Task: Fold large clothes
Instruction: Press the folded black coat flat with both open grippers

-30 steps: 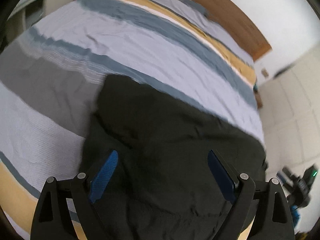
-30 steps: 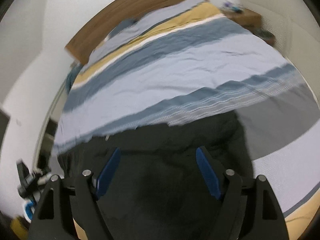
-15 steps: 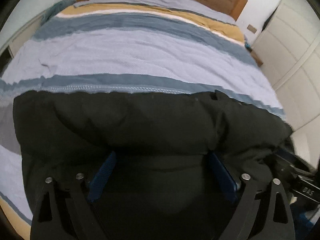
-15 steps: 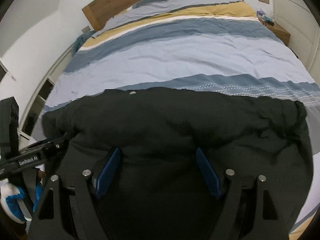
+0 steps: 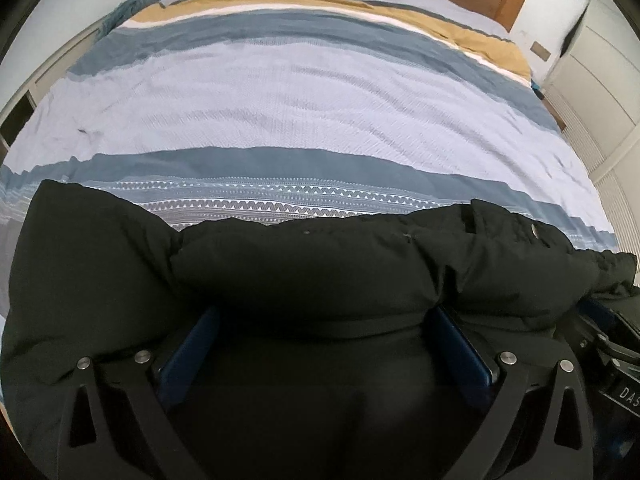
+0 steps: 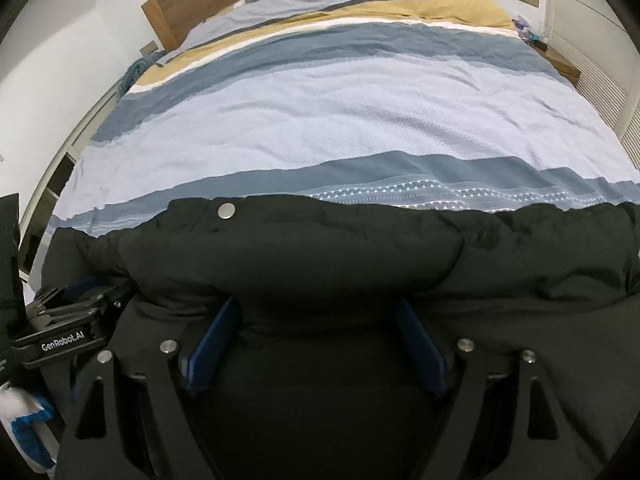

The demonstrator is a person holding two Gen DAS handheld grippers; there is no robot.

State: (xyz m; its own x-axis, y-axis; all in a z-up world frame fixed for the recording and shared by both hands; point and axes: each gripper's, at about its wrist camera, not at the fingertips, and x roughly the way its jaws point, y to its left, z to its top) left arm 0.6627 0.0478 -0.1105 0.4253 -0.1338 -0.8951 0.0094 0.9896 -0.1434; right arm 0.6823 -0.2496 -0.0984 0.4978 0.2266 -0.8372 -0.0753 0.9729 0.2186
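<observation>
A large black padded jacket (image 5: 304, 264) lies across the near end of the striped bed; it also fills the lower half of the right wrist view (image 6: 320, 256), with a silver snap button (image 6: 226, 211) near its far edge. My left gripper (image 5: 324, 320) is open, its blue pads (image 5: 188, 344) pushed under a puffy fold of the jacket. My right gripper (image 6: 316, 316) is open too, its blue pads (image 6: 420, 348) under the same fold. The fingertips are hidden by the cloth. The left gripper shows at the left of the right wrist view (image 6: 68, 336).
The bed (image 5: 304, 112) has a duvet with blue, grey and yellow stripes and a wooden headboard (image 6: 192, 4). White wardrobe doors (image 5: 600, 80) stand to the right. A nightstand (image 6: 560, 64) is at the far right of the bed.
Both grippers have swung round to face the headboard and moved in low against the jacket. The jacket's fold now covers their fingertips.
</observation>
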